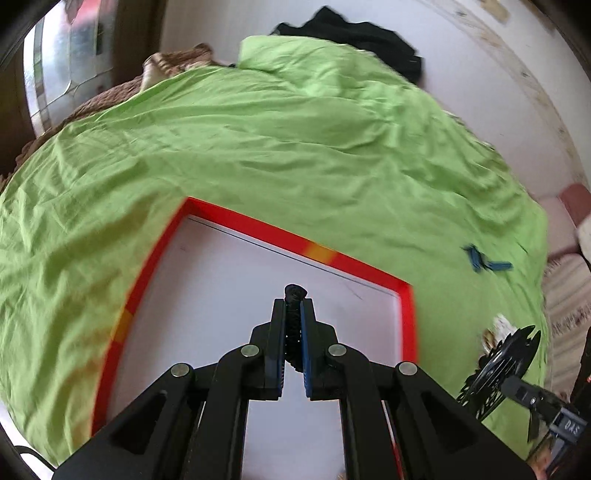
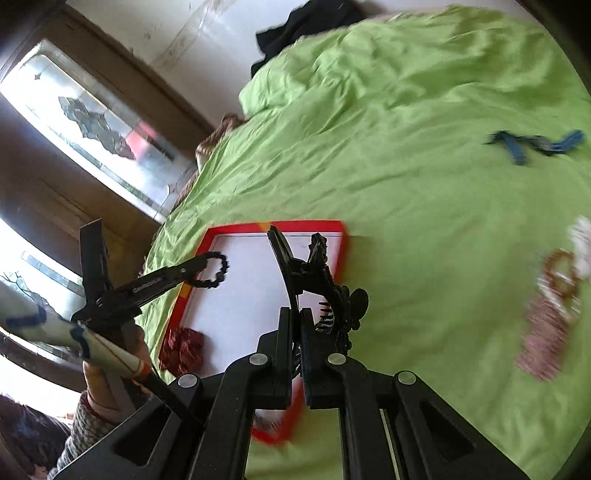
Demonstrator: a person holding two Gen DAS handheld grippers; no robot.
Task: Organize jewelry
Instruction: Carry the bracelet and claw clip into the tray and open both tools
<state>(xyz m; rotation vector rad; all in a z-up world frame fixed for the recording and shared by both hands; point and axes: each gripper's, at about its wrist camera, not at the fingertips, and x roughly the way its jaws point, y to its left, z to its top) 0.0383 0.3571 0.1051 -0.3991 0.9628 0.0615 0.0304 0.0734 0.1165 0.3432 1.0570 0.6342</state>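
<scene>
A white tray with a red rim (image 1: 258, 227) lies on the green bedsheet. My left gripper (image 1: 294, 306) hangs over the tray, shut on a black beaded bracelet (image 1: 294, 291) whose end pokes out past the fingertips. In the right wrist view the same bracelet (image 2: 218, 273) hangs as a loop from the left gripper (image 2: 203, 261) above the tray's left rim (image 2: 207, 240). My right gripper (image 2: 296, 314) is shut on a black claw hair clip (image 2: 321, 280) above the tray's right side. The left wrist view shows that clip (image 1: 506, 354) at lower right.
A dark red scrunchie-like piece (image 2: 183, 349) sits in the tray's near left corner. Blue clips (image 2: 532, 144) lie on the sheet farther right, and blurred pink, brown and white pieces (image 2: 554, 306) lie at the right. A black garment (image 1: 354, 33) lies at the bed's far end.
</scene>
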